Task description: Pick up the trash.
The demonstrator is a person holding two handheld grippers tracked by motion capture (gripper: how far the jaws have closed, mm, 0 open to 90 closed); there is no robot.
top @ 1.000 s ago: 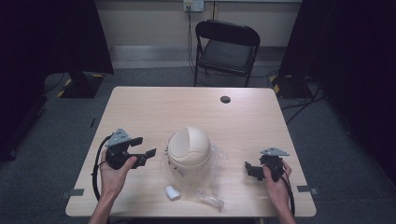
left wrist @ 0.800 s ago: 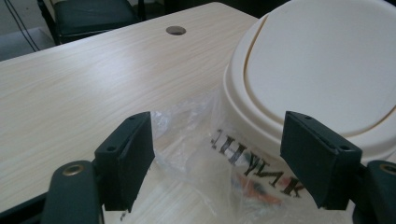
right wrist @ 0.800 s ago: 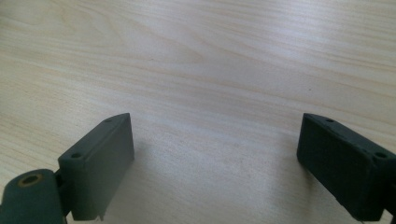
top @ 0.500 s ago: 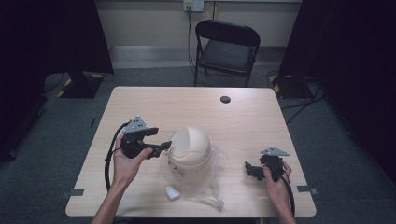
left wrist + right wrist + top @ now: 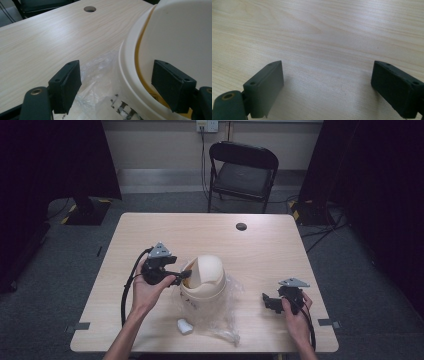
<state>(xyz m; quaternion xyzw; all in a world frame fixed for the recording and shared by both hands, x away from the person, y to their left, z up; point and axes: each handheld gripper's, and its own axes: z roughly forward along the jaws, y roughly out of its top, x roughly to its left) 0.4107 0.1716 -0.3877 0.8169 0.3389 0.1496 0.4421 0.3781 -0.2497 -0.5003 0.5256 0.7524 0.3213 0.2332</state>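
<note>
A cream domed bin point(image 5: 202, 282) with a swing lid point(image 5: 210, 266) stands at the table's middle front, on a crumpled clear plastic bag point(image 5: 226, 320). My left gripper point(image 5: 181, 275) is open at the bin's left side. In the left gripper view, it point(image 5: 116, 85) straddles the bin's rim point(image 5: 126, 72): one jaw is outside over the bag point(image 5: 100, 82), the other inside by the tilted lid point(image 5: 180, 37). My right gripper point(image 5: 267, 302) rests open on the table at the front right, over bare wood point(image 5: 327, 87).
A small white piece point(image 5: 184, 326) lies near the front edge, left of the bag. A dark round hole point(image 5: 241, 226) marks the table's far side. A black folding chair point(image 5: 243, 170) stands behind the table point(image 5: 150, 230).
My left gripper has moved forward and right from the table's left part to the bin's rim. The lid now stands tilted with an opening at its left. The right gripper has not moved.
</note>
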